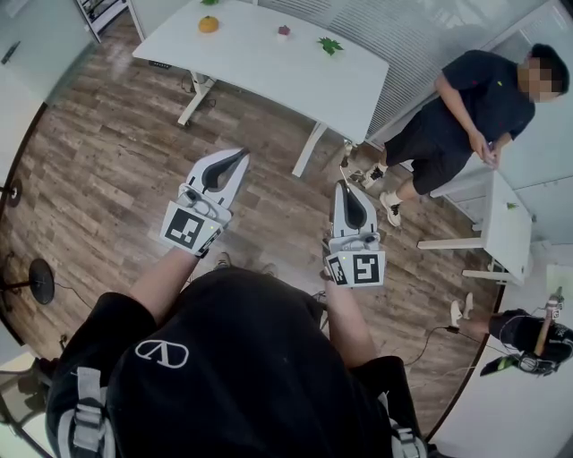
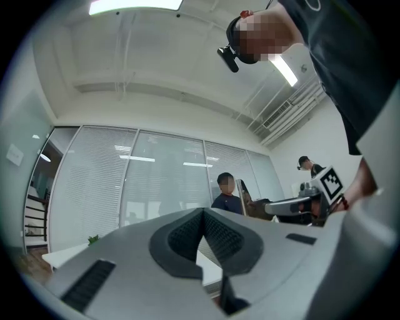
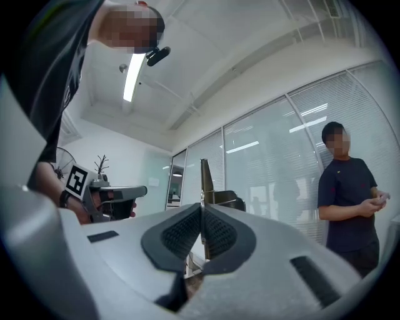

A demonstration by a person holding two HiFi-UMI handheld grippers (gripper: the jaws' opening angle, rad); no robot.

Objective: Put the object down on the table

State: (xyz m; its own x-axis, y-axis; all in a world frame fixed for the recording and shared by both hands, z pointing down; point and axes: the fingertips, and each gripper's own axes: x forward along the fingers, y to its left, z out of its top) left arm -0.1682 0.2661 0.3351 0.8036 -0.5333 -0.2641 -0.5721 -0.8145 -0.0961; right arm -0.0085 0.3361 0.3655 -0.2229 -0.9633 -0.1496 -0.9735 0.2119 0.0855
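Observation:
Both grippers are held up in front of me over the wooden floor, well short of the white table point(image 1: 269, 76). My left gripper point(image 1: 240, 157) is shut, its dark pads point(image 2: 187, 236) meeting at the tips with nothing between them. My right gripper point(image 1: 344, 186) is also shut and empty, its pads point(image 3: 182, 232) pressed together. On the table lie an orange fruit point(image 1: 209, 24), a small dark red item point(image 1: 284, 31) and a green leafy item point(image 1: 329, 44). Neither gripper holds an object. In each gripper view the other gripper shows at the side.
A person in dark clothes point(image 1: 466, 112) sits at the right beside a small white table point(image 1: 506, 228). Another person point(image 1: 528, 335) is at the lower right. A round black stand base point(image 1: 40, 282) is on the floor at the left. Glass walls with blinds lie behind.

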